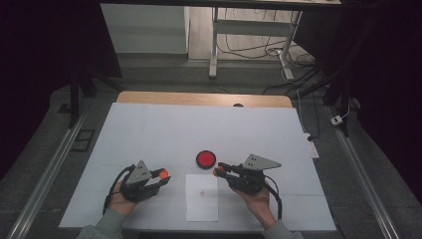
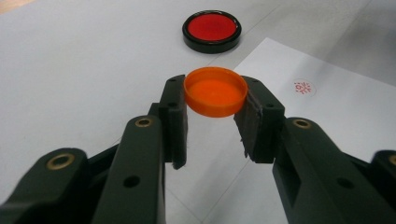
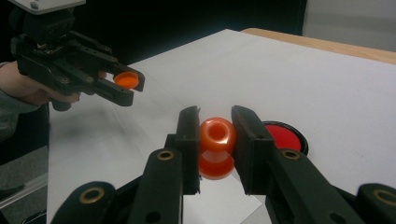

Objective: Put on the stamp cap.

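High view: the left gripper point(image 1: 164, 178) and right gripper point(image 1: 217, 169) flank a stamped paper sheet point(image 1: 202, 197); a red ink pad point(image 1: 205, 159) lies behind it. Left gripper view: jaws clamp an orange cap point(image 2: 215, 92). Right gripper view: jaws clamp an orange stamp point(image 3: 216, 147).

orange cap point(image 2: 215, 91) held level, orange stamp point(image 3: 217, 145) clamped
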Motion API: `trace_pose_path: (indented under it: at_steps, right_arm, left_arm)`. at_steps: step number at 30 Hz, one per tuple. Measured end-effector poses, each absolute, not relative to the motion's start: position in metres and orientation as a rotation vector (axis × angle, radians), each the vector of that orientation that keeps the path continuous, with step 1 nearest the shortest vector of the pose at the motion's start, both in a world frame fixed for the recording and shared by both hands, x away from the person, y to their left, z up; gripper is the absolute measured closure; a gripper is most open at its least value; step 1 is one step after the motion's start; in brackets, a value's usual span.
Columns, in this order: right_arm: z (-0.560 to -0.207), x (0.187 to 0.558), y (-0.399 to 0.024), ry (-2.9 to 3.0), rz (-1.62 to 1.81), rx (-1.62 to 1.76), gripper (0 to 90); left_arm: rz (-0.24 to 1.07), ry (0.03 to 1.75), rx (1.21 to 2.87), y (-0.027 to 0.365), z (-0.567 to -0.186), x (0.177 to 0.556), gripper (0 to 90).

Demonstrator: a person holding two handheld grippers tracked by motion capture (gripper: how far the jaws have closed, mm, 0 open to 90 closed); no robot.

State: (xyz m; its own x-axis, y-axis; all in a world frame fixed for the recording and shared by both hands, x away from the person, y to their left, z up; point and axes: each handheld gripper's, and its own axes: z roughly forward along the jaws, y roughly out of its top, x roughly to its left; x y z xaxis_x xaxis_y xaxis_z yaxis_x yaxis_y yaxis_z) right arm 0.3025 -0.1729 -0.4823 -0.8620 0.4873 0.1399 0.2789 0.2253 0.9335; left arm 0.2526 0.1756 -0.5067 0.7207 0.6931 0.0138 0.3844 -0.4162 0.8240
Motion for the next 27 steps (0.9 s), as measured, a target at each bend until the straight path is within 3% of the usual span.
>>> trace_pose_path:
  at_steps: [27]
  right_arm:
    - [-0.481,0.302,-0.172,2.307,1.719,0.729,72.7]
  left_arm:
    - [0.431,0.706,2.1,0.135,-0.5,0.258,64.1]
